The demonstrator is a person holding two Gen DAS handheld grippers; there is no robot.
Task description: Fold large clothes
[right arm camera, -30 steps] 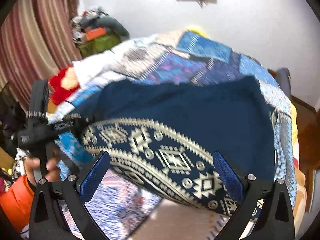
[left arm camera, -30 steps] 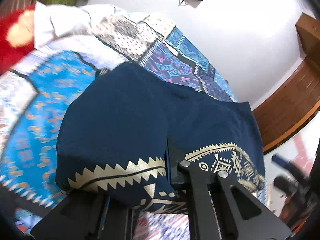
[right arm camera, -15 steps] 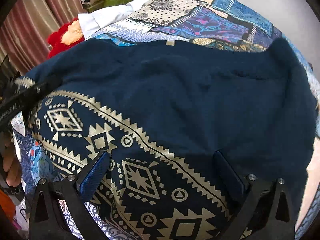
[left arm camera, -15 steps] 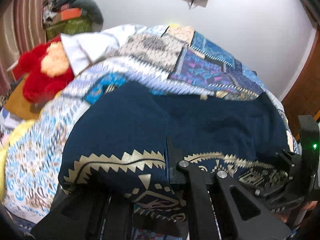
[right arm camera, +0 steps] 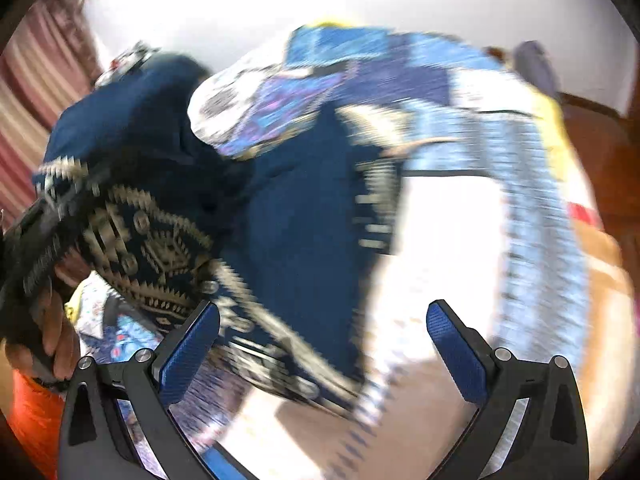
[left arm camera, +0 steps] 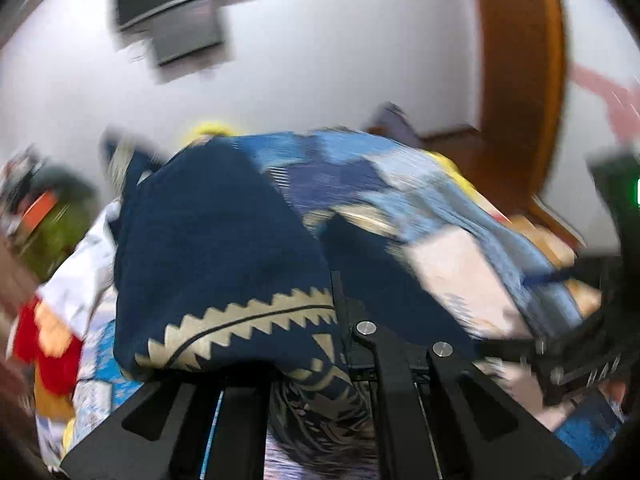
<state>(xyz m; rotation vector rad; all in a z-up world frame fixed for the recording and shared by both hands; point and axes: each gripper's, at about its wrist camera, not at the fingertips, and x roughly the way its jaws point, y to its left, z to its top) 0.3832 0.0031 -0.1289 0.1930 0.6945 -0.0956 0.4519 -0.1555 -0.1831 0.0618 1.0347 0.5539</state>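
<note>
A large navy garment point(left arm camera: 208, 256) with a gold geometric border is lifted off a patchwork bedspread point(left arm camera: 432, 208). My left gripper point(left arm camera: 336, 332) is shut on its patterned hem; the cloth drapes over and hides the fingers. In the right wrist view the garment point(right arm camera: 296, 216) hangs bunched at the left, where the left gripper point(right arm camera: 44, 216) holds it up. My right gripper point(right arm camera: 324, 336) is open, its blue pads point(right arm camera: 188, 352) wide apart, with the garment's lower edge lying between and in front of them. Both views are blurred by motion.
The bed is covered by the blue and purple patchwork spread point(right arm camera: 460, 92). A red plush toy point(left arm camera: 48, 344) and a white cloth point(left arm camera: 80, 280) lie at the left. A wall-mounted screen point(left arm camera: 176, 12), a wooden door frame point(left arm camera: 520, 80) and striped curtains point(right arm camera: 28, 92) surround the bed.
The left gripper has swung the garment's hem up and toward the left, bunching the cloth. The right gripper has drawn back, and bedspread now shows where the garment lay.
</note>
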